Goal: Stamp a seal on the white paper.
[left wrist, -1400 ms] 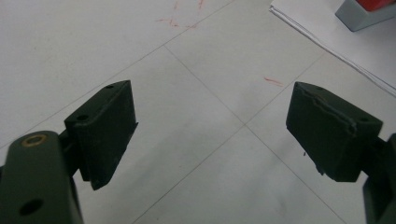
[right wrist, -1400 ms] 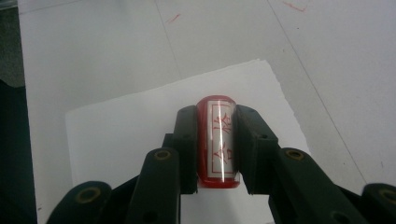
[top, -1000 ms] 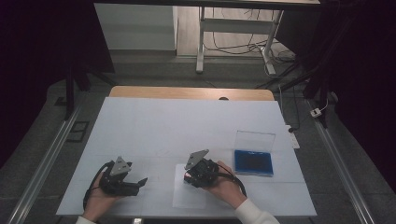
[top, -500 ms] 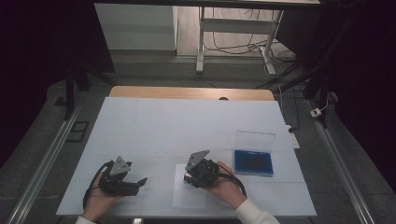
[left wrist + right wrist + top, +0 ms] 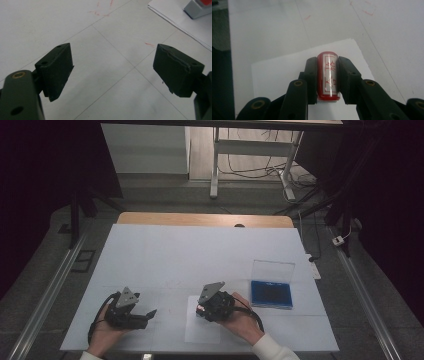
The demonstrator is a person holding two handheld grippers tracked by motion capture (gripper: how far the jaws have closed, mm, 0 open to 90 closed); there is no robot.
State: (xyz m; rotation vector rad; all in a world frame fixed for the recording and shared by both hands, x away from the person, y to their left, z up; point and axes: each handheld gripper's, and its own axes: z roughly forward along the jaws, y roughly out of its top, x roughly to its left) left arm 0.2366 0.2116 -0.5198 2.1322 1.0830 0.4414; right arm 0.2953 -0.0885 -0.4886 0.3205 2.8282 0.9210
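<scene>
Right claw (image 5: 327,77) low over paper (image 5: 274,75)

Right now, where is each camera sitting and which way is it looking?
High view: above the person's side, looking forward and down at the white table; both hands, the left claw, the right claw and a blue box show.
Left gripper view: rides the left claw, looking down at the table; its two black jaws stand wide apart.
Right gripper view: rides the right claw, looking along jaws shut on a red stamp over a paper sheet.
Shared: the left gripper view also catches the paper sheet and stamp.
</scene>
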